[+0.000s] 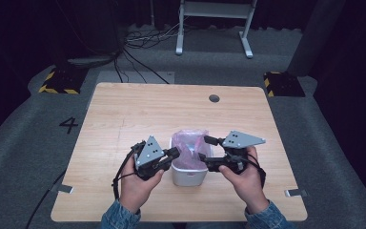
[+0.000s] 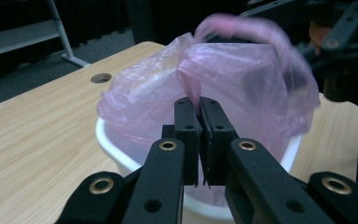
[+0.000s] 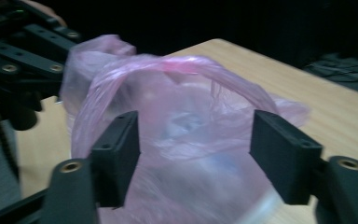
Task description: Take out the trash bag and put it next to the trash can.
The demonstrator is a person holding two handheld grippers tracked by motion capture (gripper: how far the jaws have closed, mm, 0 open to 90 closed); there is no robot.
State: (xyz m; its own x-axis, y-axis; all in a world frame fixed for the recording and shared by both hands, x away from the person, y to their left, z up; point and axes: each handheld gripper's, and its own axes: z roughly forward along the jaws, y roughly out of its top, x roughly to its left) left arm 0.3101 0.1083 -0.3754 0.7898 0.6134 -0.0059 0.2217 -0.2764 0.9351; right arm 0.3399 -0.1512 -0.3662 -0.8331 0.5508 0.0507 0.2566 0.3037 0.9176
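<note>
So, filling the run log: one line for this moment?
left gripper: shut on bag | right gripper: open at bag | bin: on table

My left gripper [image 2: 199,109] is matt black plastic with brass-coloured rivets. The bag [image 2: 223,79] is thin, translucent pink film, crinkled and faintly glossy. The bin [image 1: 188,175] looks like smooth white plastic, perhaps slightly shiny. The table [image 1: 124,114] shows pale, matt wood grain.

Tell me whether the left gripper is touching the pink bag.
Touching. The left gripper view shows the left gripper with jaws closed on a fold of the pink bag.
</note>
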